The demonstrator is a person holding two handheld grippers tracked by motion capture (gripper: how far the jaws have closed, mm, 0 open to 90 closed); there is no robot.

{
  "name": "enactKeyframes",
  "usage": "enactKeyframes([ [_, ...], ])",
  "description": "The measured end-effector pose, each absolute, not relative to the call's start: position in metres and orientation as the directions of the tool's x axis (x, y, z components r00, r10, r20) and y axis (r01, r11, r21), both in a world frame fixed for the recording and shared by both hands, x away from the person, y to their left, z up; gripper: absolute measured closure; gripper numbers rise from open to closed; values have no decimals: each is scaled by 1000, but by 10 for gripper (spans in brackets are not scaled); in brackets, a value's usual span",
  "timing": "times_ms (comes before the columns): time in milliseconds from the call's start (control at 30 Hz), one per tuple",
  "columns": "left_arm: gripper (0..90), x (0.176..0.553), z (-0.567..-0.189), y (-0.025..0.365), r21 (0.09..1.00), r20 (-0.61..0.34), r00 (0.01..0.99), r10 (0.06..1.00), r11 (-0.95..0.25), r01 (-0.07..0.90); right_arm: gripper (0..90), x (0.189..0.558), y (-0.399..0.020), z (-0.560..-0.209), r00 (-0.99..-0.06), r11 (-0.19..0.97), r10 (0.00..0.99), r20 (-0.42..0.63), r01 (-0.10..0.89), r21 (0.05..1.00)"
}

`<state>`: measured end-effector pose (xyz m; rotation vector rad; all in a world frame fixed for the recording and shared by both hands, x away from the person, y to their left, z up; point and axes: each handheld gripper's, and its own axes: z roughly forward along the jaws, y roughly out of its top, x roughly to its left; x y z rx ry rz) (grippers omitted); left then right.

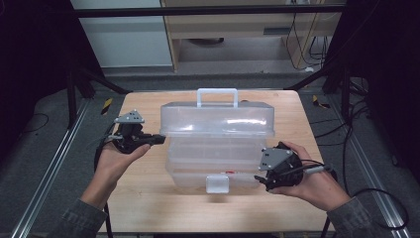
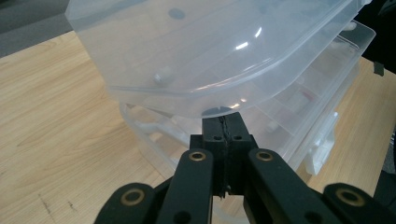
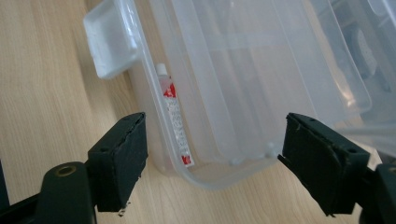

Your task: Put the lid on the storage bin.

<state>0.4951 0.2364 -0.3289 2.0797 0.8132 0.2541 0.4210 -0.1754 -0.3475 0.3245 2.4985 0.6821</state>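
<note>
A clear plastic toolbox (image 1: 198, 158) sits mid-table with its lid (image 1: 217, 121) raised and tilted back, white handle (image 1: 217, 94) at the far side and white latch (image 1: 218, 183) at the front. My left gripper (image 1: 159, 139) is shut, and its tips touch the underside of the lid's left rim (image 2: 205, 105). My right gripper (image 1: 261, 181) is open at the box's front right corner. That corner (image 3: 210, 179) lies between its wide-apart pads (image 3: 121, 158) without touching them. A small white tube with a red label (image 3: 175, 116) lies inside the box beside the latch (image 3: 112, 42).
The wooden table (image 1: 148, 198) has bare surface in front of the box and on both sides. Dark frame posts and cables stand on the floor around it. A person's hands come in from the bottom edge.
</note>
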Motion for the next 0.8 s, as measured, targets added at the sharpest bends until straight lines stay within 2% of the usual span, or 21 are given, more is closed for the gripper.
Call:
enactKeyframes([
  [800,898,481,-349,243,792,-118,766,632,-405,456,191,415,-220,-357,-763,809,489,-424,214,548],
])
